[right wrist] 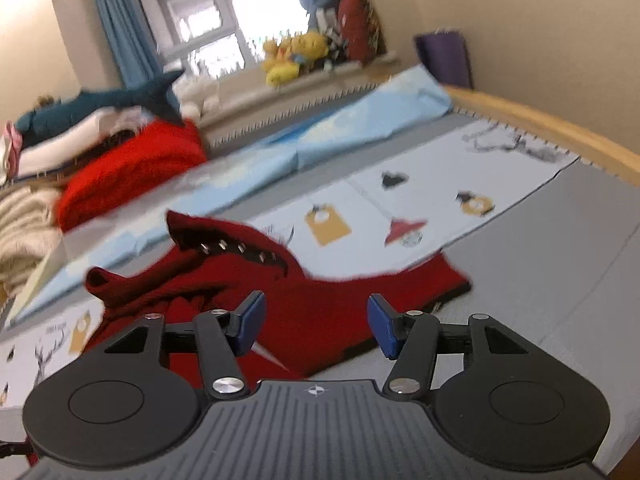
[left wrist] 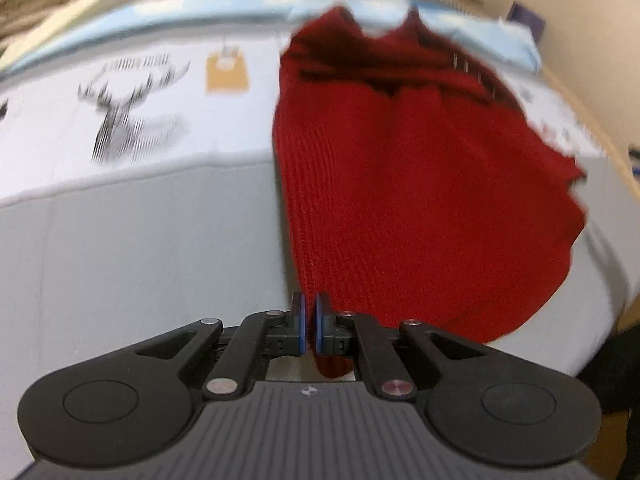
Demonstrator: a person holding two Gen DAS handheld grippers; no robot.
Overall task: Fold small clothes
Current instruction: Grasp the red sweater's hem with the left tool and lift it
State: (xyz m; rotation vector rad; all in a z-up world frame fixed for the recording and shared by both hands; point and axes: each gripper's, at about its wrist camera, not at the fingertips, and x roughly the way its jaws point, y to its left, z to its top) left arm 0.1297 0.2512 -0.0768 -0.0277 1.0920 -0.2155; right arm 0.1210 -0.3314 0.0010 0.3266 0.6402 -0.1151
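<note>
Nearest, the left gripper (left wrist: 309, 324) has its blue pads (left wrist: 302, 326) pinched almost together on the near hem of the red knit garment (left wrist: 400, 184). That garment is spread across the grey bedsheet (left wrist: 140, 264), with bare sheet to its left. The right gripper (right wrist: 316, 326) hovers over the garment with fingers spread wide, holding nothing. Beyond lie a printed white cloth (right wrist: 440, 184), a pale blue sheet (right wrist: 360, 120) and the wooden bed rail (right wrist: 560, 136).
</note>
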